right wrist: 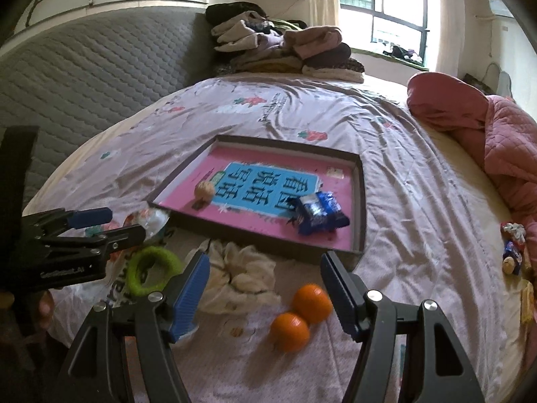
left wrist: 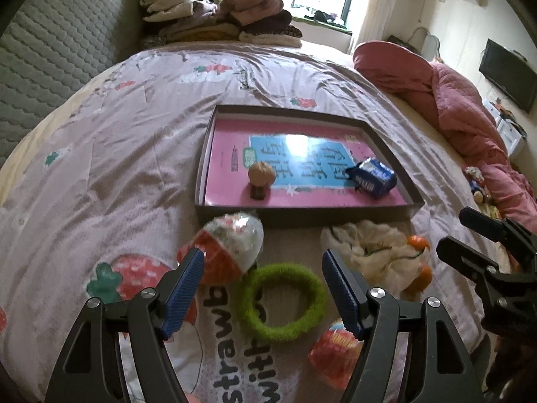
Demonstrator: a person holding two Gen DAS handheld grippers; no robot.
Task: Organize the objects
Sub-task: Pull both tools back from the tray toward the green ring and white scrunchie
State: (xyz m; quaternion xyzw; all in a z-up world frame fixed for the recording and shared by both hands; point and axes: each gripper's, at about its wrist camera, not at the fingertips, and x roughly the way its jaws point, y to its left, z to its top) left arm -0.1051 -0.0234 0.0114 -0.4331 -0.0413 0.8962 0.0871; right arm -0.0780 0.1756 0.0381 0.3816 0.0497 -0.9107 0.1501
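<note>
Nearest the left cam is the green fuzzy ring (left wrist: 283,302), flat on the strawberry-print bedspread (left wrist: 110,154), w/ the left gripper (left wrist: 263,277) hanging over it – jaws wide apart, nothing between the pads, not touching the ring as far as I can tell. Just left of the ring sits a red-and-clear plastic egg (left wrist: 231,247), and a small red packet (left wrist: 332,352) lies by the gripper's right finger. A crumpled white cloth (right wrist: 241,270) lies between the ring and the two oranges (right wrist: 302,315), which touch each other. The right gripper (right wrist: 265,285) hovers above the oranges – also spread open, holding nothing. Behind all this, a shallow dark tray (right wrist: 359,201) w/ a pink-and-blue printed sheet inside; a walnut-like nut (left wrist: 261,174) and a small brown item sit near its front left, a blue snack wrapper (right wrist: 319,213) toward its front right. A pink quilt (right wrist: 503,141) is bunched at the bed's right edge; folded clothes (left wrist: 218,13) are piled at the far end.
</note>
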